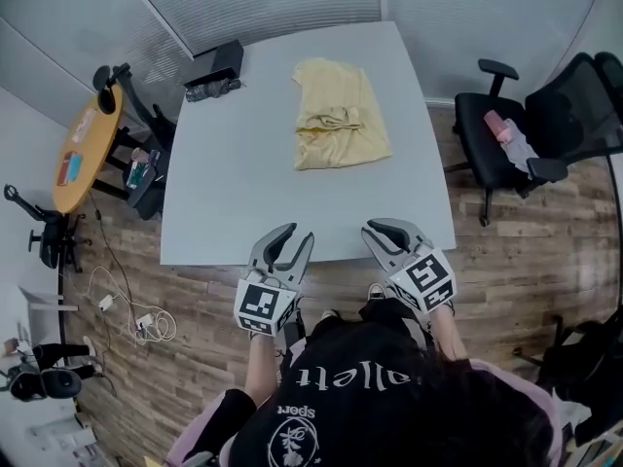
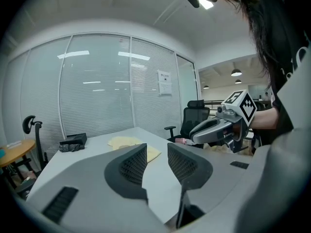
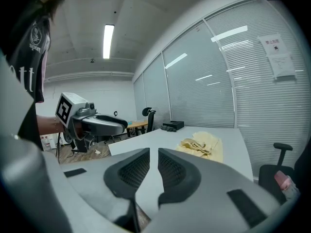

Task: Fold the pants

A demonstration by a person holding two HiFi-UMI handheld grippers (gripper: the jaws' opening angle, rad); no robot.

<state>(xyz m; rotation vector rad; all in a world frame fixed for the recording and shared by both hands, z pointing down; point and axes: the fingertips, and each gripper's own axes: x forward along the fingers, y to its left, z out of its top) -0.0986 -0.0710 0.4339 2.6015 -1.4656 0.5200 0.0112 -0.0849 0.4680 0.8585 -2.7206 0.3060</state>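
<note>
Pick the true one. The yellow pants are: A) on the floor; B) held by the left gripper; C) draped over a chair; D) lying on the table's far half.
D: the yellow pants lie on the far half of the table, clear of the left gripper and right gripper at its near edge.

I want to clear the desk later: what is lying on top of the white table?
On the table lie yellow pants, a black box and a dark bundle beside it. Anything beneath the pants is covered.
</note>
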